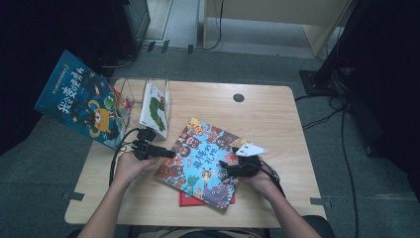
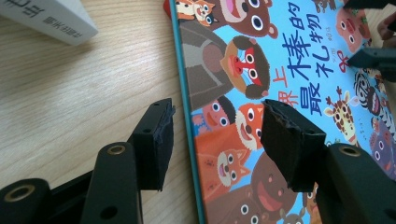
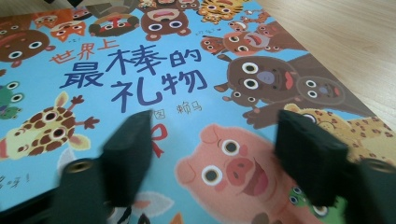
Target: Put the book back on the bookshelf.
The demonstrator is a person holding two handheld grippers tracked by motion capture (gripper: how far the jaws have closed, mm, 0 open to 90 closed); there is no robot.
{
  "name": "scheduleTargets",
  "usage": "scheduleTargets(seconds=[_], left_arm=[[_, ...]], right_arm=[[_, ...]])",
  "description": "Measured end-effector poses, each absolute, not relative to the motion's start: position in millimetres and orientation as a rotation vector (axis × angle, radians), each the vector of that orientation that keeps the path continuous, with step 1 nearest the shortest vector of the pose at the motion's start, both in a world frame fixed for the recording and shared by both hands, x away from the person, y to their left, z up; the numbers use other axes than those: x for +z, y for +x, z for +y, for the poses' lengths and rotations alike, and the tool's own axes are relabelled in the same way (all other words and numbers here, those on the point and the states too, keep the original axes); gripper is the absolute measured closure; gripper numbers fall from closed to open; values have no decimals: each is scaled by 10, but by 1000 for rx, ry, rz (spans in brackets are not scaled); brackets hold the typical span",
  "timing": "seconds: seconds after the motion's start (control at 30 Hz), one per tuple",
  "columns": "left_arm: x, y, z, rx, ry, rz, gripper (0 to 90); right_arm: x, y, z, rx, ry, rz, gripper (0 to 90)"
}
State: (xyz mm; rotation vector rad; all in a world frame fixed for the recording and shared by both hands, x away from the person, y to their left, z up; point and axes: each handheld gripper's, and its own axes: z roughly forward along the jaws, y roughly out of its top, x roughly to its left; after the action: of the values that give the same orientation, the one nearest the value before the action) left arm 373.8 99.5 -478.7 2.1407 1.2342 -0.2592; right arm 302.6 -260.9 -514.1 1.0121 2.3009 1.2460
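A picture book (image 1: 205, 161) with cartoon animals on a blue cover lies flat in the middle of the wooden table (image 1: 267, 119). My left gripper (image 1: 166, 153) is at the book's left edge. In the left gripper view it stands open (image 2: 219, 112), one jaw over bare wood and the other over the cover (image 2: 299, 70). My right gripper (image 1: 225, 163) is low over the book's right part. Its jaws (image 3: 215, 123) are open above the pink pig on the cover (image 3: 140, 70), with nothing between the pads. The right gripper's black jaws (image 2: 373, 56) also show far off in the left gripper view.
A red book (image 1: 190, 200) lies under the picture book's near corner. A clear stand at the back left holds a white book (image 1: 154, 106), whose corner shows again (image 2: 51, 18). A blue book (image 1: 81, 99) leans off the table's left side. Cables (image 1: 341, 139) run on the floor at right.
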Motion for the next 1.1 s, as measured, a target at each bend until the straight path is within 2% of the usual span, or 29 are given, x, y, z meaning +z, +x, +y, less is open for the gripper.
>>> scheduleTargets(seconds=[0.03,0.17,0.37,0.43,0.5,0.57,0.6,0.67,0.77,0.93,1.1], left_arm=[[-4794,3748,991,-264,2135,1233,443],[-4816,3773,986,-271,2129,1238,443],[-4835,3801,940,-280,2134,1229,440],[-4844,3811,913,-279,2142,1224,441],[-4849,3835,888,-285,2150,1216,440],[-4856,3851,871,-287,2156,1215,440],[-4860,3856,866,-288,2163,1209,440],[-4868,3865,858,-293,2176,1202,440],[-4877,3882,849,-297,2174,1205,441],[-4882,3898,843,-299,2175,1203,442],[-4884,3909,839,-300,2176,1197,445]], right_arm=[[-5127,3020,-2645,1253,1026,2300,413],[-5113,3001,-2709,1235,1023,2306,432],[-5096,2962,-2769,1239,1036,2313,517],[-5091,2937,-2791,1219,1020,2322,591],[-5084,2923,-2796,1204,1019,2320,622],[-5076,2884,-2826,1189,993,2324,720],[-5076,2884,-2826,1189,993,2324,720],[-5067,2864,-2865,1187,1007,2331,796],[-5058,2841,-2917,1190,1038,2340,848],[-5045,2804,-3004,1181,1070,2343,900],[-5037,2763,-3079,1171,1106,2338,900]])
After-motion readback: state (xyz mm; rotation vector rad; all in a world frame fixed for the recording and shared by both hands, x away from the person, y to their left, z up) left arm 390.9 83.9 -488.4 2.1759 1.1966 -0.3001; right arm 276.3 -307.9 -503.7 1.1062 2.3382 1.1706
